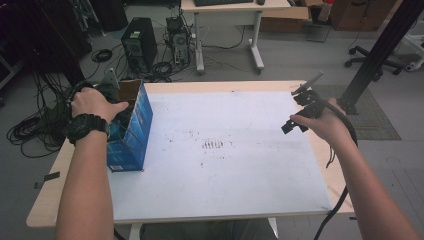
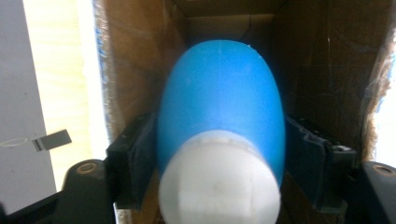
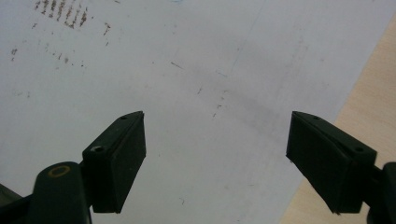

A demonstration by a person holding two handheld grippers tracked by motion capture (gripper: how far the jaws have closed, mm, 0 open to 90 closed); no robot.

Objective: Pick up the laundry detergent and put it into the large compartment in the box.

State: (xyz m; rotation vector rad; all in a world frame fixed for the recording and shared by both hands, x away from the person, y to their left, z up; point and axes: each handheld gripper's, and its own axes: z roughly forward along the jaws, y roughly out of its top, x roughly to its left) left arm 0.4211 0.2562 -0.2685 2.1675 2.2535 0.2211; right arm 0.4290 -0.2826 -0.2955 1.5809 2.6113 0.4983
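Bottle (image 2: 219,107) in blue sits inside the box (image 1: 131,131) at the desk's left edge, your left gripper (image 2: 219,154) jaws beside it, while your right gripper (image 3: 217,158) waits wide open.

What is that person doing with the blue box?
The left gripper is reaching into the box, which stands at the table's left edge. A blue bottle with a white cap sits between its jaws, inside the box. The right gripper hangs open over the white mat, holding nothing.
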